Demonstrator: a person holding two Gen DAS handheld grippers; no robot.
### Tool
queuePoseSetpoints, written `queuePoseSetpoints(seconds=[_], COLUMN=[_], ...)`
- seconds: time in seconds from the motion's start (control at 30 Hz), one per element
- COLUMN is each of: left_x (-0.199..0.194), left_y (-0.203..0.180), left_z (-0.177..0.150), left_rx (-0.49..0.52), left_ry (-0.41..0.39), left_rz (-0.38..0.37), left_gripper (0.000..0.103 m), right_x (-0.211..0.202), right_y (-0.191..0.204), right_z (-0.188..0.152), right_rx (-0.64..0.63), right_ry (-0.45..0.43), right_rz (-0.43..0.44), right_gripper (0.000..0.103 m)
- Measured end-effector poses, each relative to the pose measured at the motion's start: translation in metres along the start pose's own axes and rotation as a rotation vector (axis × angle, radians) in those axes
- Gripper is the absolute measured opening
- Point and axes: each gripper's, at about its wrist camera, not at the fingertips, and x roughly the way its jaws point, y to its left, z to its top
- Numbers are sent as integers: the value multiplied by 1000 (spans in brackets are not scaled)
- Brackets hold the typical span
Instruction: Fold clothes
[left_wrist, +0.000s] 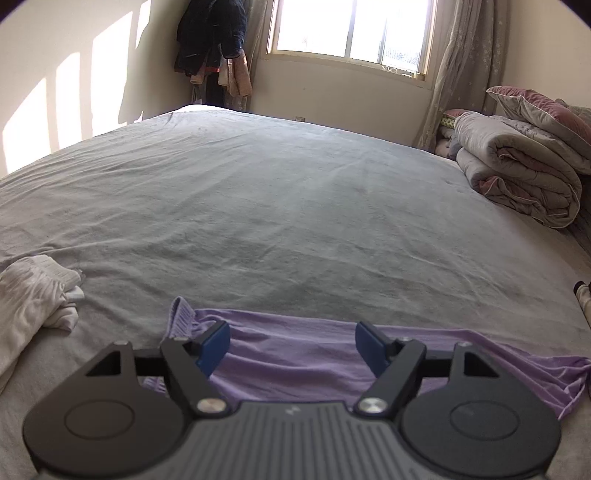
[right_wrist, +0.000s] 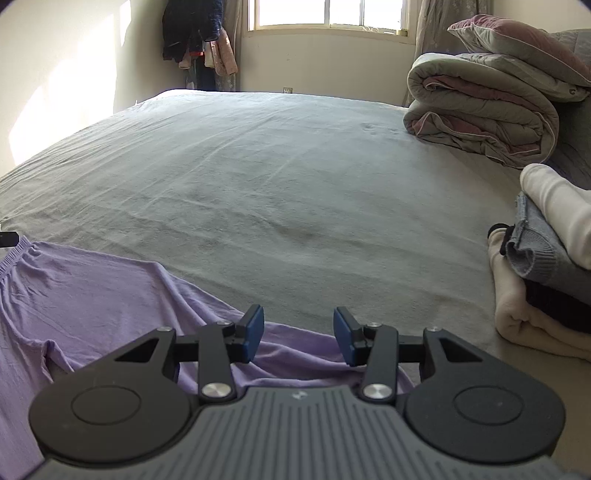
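A lilac garment (left_wrist: 295, 354) lies spread flat along the near edge of the grey bed sheet (left_wrist: 277, 206); its ribbed waistband (left_wrist: 181, 317) points up at the left. My left gripper (left_wrist: 292, 345) hovers over it, open, nothing between its blue pads (left_wrist: 214, 347). In the right wrist view the same lilac garment (right_wrist: 96, 291) stretches from the left edge to under my right gripper (right_wrist: 298, 334), which is open and empty above the cloth's right end. The waistband (right_wrist: 14, 254) sits at the far left there.
A crumpled white garment (left_wrist: 37, 299) lies at the left. A stack of folded clothes (right_wrist: 546, 266) sits at the right, with rolled quilts (right_wrist: 491, 99) behind it. Beyond the bed are a window (left_wrist: 351, 29) and hanging coats (left_wrist: 210, 40).
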Motion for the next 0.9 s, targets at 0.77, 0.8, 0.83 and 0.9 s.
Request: queuePoseSetpoints(seconds=[0.77,0.8,0.83,0.9], left_x=[-17,-14,-11,-4], left_y=[-137,-136,-136,-136], left_z=[-82,-83,-84,-87], left_rx=[52,44,34,17], left_ry=[72,75,79,84], left_rz=[-373,-381,-392,-417], left_gripper=[76,75,75,75], right_x=[-43,-41,-39,-35], right_y=[-91,-92,-93,-93], right_z=[-84,-86,-88,-88], right_rx=[251,247,246,230], right_ry=[153,163,171,187], right_rz=[-77,-80,-77,-72], right_gripper=[23,17,12,2])
